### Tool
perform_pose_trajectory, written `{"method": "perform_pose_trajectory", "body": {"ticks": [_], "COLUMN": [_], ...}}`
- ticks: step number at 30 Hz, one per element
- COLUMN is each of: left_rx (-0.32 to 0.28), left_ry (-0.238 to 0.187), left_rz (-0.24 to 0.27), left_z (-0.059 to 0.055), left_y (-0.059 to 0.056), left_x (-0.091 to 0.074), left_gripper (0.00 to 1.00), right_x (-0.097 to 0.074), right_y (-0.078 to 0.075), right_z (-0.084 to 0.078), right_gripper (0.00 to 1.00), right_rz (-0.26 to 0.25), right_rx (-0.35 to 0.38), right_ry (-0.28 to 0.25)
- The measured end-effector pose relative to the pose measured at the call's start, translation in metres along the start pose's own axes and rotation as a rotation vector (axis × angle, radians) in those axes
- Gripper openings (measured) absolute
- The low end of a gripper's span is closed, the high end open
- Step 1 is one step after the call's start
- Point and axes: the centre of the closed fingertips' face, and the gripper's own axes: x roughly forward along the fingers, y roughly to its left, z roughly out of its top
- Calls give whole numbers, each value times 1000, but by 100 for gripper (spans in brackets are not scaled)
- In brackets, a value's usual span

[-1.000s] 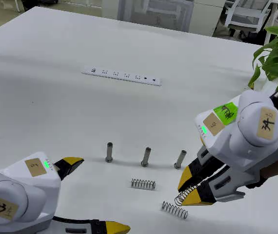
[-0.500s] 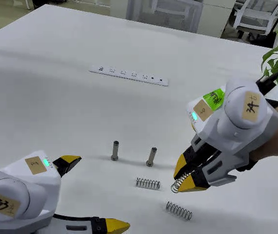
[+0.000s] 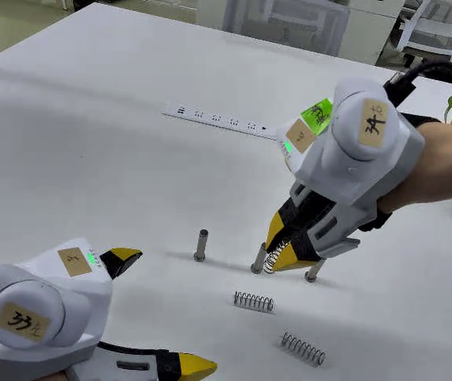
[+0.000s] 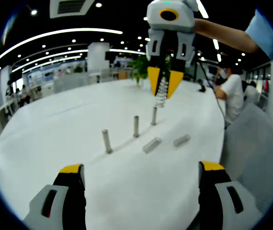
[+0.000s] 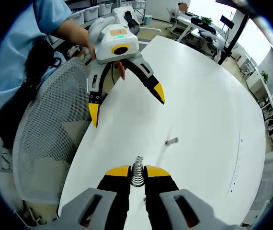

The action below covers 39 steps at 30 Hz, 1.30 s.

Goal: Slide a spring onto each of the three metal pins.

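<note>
**Spring held over the pins, two more waiting on the bench**

The right gripper (image 3: pixel 288 252) pinches a small coil spring (image 3: pixel 273 258) by its upper turns between its yellow tips. The spring's free end hangs below the jaws, just over the row of three upright metal pins (image 3: pixel 201 244). In the left gripper view that lower end sits just above the farthest pin (image 4: pixel 154 116). In the head view it hangs between the middle pin and the one partly hidden under the right gripper, so the pin it is lined up with cannot be settled. All three pins look bare. The left gripper (image 3: pixel 158 311) hovers well apart on the person's side of the pins, its jaws spread wide and holding nothing.

The spring is thin wire and, by its look, very light and lively. A hard squeeze would likely flatten its coils or flick it out sideways. The present hold looks right: across the turns near one end, which leaves the bore at the lower end open for a pin. The pins are slim, and the views do not show whether they are fixed, so a sideways nudge might tip one.

Two loose springs (image 3: pixel 254 301) lie on their sides on the white table (image 3: pixel 91 143), below the right gripper's tips and toward the person. They rest on the bare top, not in a tray or bin.
</note>
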Motion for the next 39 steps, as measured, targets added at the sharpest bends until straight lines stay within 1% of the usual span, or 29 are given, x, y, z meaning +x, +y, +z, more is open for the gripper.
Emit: {"method": "perform_pose_trajectory", "body": {"ticks": [1, 2, 7, 11, 14, 17, 19, 27, 29, 31, 35, 39], "left_rx": [-1, -3, -9, -12, -26, -27, -30, -38, -39, -42, -52, -57], "left_ry": [1, 1, 4, 5, -1, 3, 5, -4, -4, -4, -7, -5], "left_rz": [0, -1, -9, -10, -12, -18, -23, -26, -28, -27, -25, -23], "left_z": [0, 0, -2, -3, -4, -7, -8, -7, -8, -8, -9, -11], "left_y": [0, 1, 1, 3, 5, 5, 5, 8, 7, 8, 8, 10], "left_x": [0, 0, 2, 3, 4, 5, 7, 9, 10, 10, 9, 9], "left_gripper": [100, 100, 100, 100, 100, 100, 100, 100, 100, 100, 100, 100], "right_x": [0, 1, 6, 9, 13, 17, 20, 31, 36, 41, 50, 53], "right_y": [-3, -11, -30, -39, -49, -54, -60, -65, -67, -67, -68, -70], "right_z": [1, 2, 7, 12, 12, 19, 21, 30, 30, 29, 30, 31], "right_gripper": [12, 12, 12, 12, 12, 12, 12, 12, 12, 12, 12, 12], "right_rz": [-3, -14, -16, -14, -19, -4, -2, 10, 10, 12, 28, 29], "right_rx": [-4, -16, -41, -54, -94, -86, -96, -112, -121, -131, -132, -136], "right_ry": [3, 10, 33, 39, 81, 71, 78, 87, 93, 110, 111, 113]}}
